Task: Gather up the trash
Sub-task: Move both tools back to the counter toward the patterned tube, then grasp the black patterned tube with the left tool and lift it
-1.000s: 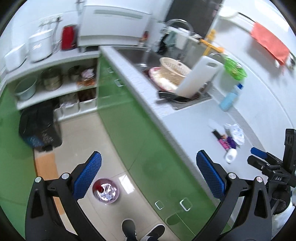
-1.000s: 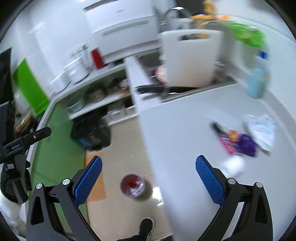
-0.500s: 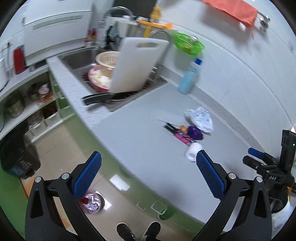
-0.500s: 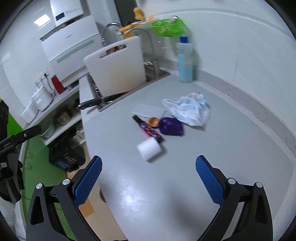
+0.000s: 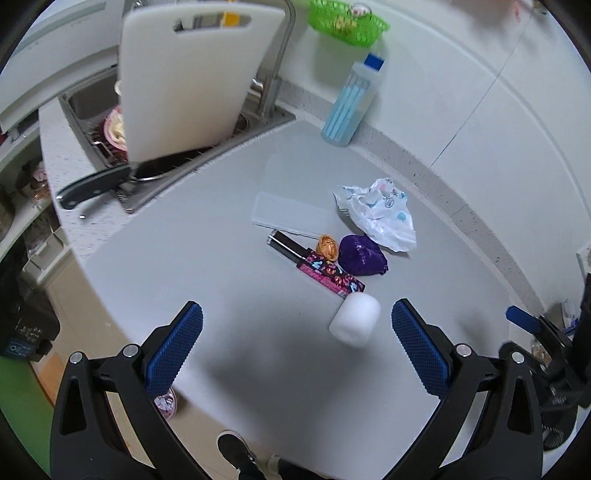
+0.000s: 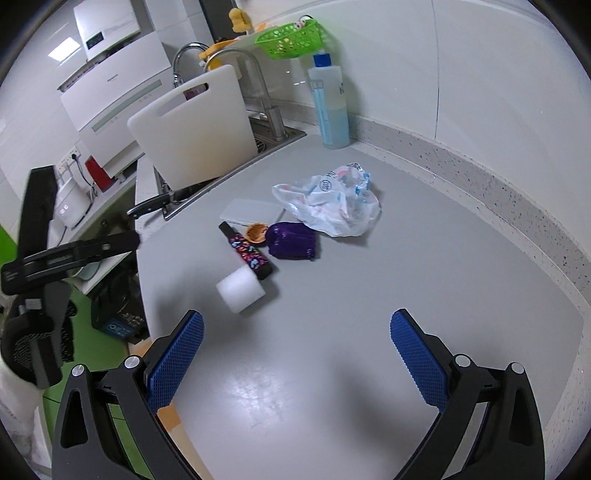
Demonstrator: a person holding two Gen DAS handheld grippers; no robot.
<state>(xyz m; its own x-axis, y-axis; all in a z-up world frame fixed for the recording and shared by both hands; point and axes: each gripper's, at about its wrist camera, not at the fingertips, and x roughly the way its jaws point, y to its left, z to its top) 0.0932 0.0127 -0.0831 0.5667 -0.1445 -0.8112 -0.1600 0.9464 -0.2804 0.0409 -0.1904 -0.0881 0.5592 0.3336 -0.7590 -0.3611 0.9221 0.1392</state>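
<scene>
Trash lies on the grey counter (image 5: pixel 229 280): a white foam cylinder (image 5: pixel 355 320), a black and pink wrapper (image 5: pixel 317 266), a purple crumpled wrapper (image 5: pixel 362 255), a small orange wrapper (image 5: pixel 327 246), a crumpled white plastic bag (image 5: pixel 380 212) and a flat clear sheet (image 5: pixel 288 214). My left gripper (image 5: pixel 295 343) is open and empty, just in front of the foam cylinder. My right gripper (image 6: pixel 295 347) is open and empty over the counter, with the foam cylinder (image 6: pixel 241 290), wrapper (image 6: pixel 246 251), purple wrapper (image 6: pixel 291 240) and bag (image 6: pixel 332 205) ahead of it.
A white cutting board (image 5: pixel 184 77) leans in the sink (image 5: pixel 155 162) with a black-handled knife (image 5: pixel 96 184) sticking out. A blue bottle (image 5: pixel 351 103) stands by the wall under a green basket (image 5: pixel 347 22). A small trash bin (image 5: pixel 166 400) sits on the floor below the counter edge.
Both grippers have swung from the floor and cabinets toward the counter and moved closer to the trash pile. Both stay open.
</scene>
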